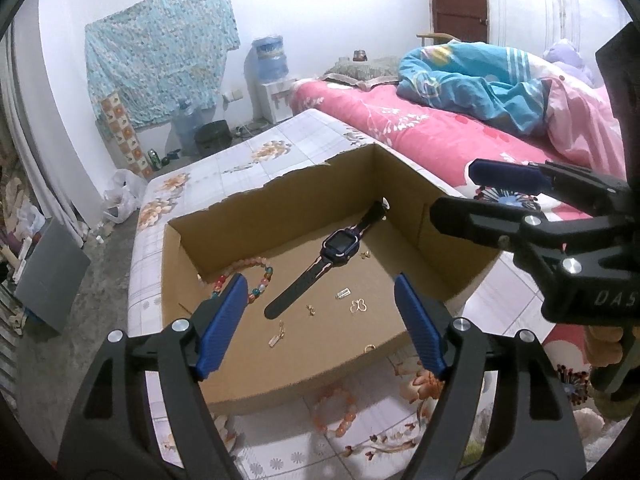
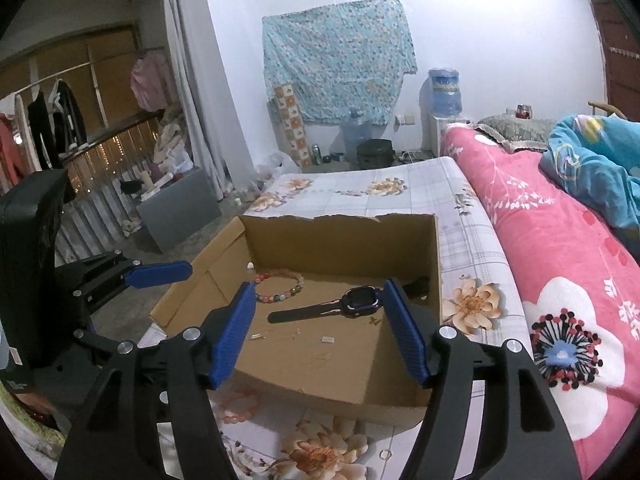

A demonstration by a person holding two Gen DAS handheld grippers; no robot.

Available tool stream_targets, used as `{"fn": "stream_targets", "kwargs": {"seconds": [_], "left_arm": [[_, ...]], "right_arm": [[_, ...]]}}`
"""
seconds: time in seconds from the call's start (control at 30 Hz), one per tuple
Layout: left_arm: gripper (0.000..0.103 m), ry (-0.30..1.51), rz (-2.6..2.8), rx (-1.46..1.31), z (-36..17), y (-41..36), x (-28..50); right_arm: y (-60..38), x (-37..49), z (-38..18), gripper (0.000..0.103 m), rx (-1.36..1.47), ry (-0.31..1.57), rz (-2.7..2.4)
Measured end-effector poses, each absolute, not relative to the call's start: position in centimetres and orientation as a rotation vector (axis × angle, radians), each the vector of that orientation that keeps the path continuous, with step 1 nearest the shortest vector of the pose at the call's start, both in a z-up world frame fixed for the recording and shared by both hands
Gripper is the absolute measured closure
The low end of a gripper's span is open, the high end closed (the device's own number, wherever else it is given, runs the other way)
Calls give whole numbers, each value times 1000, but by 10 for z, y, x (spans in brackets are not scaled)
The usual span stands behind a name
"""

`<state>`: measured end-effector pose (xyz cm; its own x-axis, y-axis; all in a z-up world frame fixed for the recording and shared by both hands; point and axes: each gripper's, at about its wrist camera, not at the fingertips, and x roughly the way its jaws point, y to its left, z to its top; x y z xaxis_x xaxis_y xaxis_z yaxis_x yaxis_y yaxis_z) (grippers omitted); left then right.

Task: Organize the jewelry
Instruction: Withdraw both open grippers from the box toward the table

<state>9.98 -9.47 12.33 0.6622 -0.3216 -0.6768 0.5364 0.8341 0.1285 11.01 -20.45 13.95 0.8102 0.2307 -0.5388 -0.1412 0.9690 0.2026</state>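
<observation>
Right gripper (image 2: 322, 300) hangs agape over the cardboard box (image 2: 400, 392) holding a watch (image 2: 352, 303).

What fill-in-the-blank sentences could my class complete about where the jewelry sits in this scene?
1. The watch lies inside the ____ box.
2. The multicoloured bead bracelet lies ____ the box.
3. The orange bead bracelet lies ____ the box, on the floral cloth.
4. Both the left gripper and right gripper are ____.

Missing words: cardboard; inside; outside; open
</observation>
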Motion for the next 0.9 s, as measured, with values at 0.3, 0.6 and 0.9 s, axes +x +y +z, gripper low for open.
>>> {"fn": "stream_targets", "kwargs": {"seconds": [0.3,0.6,0.9], "left_arm": [[27,674,-489,325,126,-81,72],[23,682,-476,305,118,-65,47],[19,714,-414,263,100,-37,29]], "right_arm": [[-196,86,145,38,156,575,207],[-188,62,141,38,157,582,211],[-218,30,114,38,187,651,119]]}}
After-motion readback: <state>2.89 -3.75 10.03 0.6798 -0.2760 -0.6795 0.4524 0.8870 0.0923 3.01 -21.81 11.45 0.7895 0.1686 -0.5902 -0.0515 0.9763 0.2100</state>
